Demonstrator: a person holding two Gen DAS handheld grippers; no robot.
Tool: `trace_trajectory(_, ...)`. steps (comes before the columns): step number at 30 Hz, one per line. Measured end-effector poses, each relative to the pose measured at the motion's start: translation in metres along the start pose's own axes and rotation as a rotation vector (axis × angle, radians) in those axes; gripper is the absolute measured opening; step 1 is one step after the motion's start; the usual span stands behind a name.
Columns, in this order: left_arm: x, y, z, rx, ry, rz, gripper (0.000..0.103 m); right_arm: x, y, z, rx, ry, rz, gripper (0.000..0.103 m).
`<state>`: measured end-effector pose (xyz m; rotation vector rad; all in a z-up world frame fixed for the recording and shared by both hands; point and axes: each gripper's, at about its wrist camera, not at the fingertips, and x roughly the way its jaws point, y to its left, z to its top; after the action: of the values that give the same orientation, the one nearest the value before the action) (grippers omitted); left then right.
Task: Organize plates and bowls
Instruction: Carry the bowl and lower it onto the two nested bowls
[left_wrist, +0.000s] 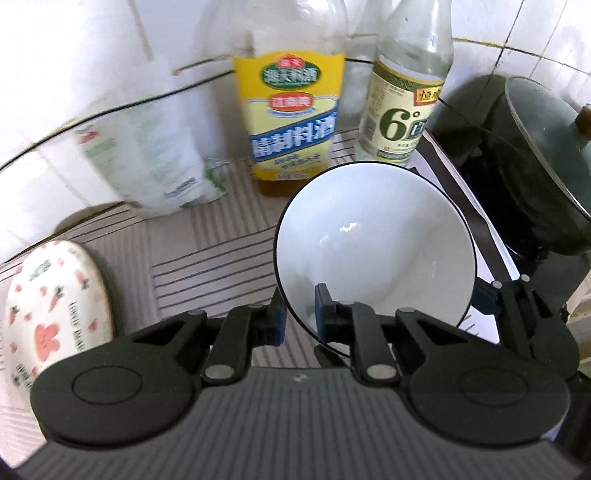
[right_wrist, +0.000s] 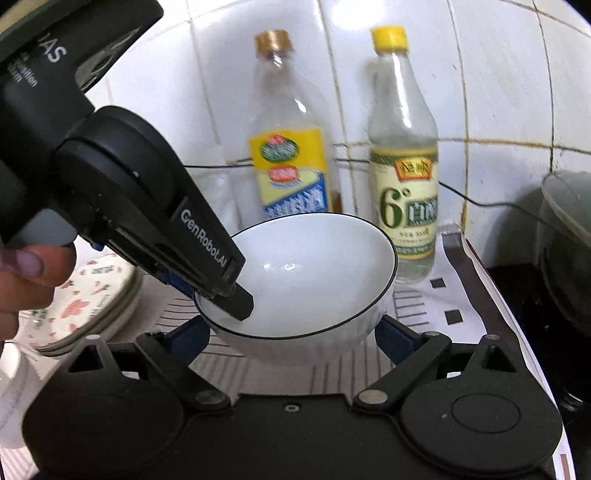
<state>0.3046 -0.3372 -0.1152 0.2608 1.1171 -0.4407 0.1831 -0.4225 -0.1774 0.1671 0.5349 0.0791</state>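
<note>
A white bowl (left_wrist: 373, 240) with a thin black rim hangs just above the striped counter, tilted. My left gripper (left_wrist: 300, 314) is shut on its near rim, one pad inside and one outside. In the right wrist view the same left gripper (right_wrist: 236, 299) comes down from the upper left onto the bowl (right_wrist: 314, 266). My right gripper (right_wrist: 295, 336) straddles the bowl's body, its blue pads against both sides. One right finger (left_wrist: 487, 295) shows beside the bowl's right edge. A stack of carrot-patterned plates (left_wrist: 55, 306) (right_wrist: 92, 291) lies to the left.
Behind the bowl, by the tiled wall, stand a yellow-labelled bottle (left_wrist: 291, 122) (right_wrist: 291, 170) and a vinegar bottle (left_wrist: 402, 110) (right_wrist: 406, 192). A white bag (left_wrist: 147, 158) leans at the back left. A dark pot with a glass lid (left_wrist: 535, 166) (right_wrist: 565, 229) sits on the stove at right.
</note>
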Motion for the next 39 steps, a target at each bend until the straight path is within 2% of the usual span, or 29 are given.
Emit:
trace_trajectory(15,-0.074,0.044,-0.046,-0.095,-0.047,0.076,0.014,-0.033,0.053,0.019,-0.087,-0.024,0.138,0.098)
trace_trajectory(26,-0.116,0.093,-0.097,-0.170,-0.038,0.189,0.014,-0.042,0.118,0.022,-0.170,-0.002,0.277,0.098)
trace_trajectory(39,-0.150,0.140,-0.153,-0.290,0.015,0.190,0.015,-0.060,0.176,0.011,-0.273,0.072,0.417,0.098)
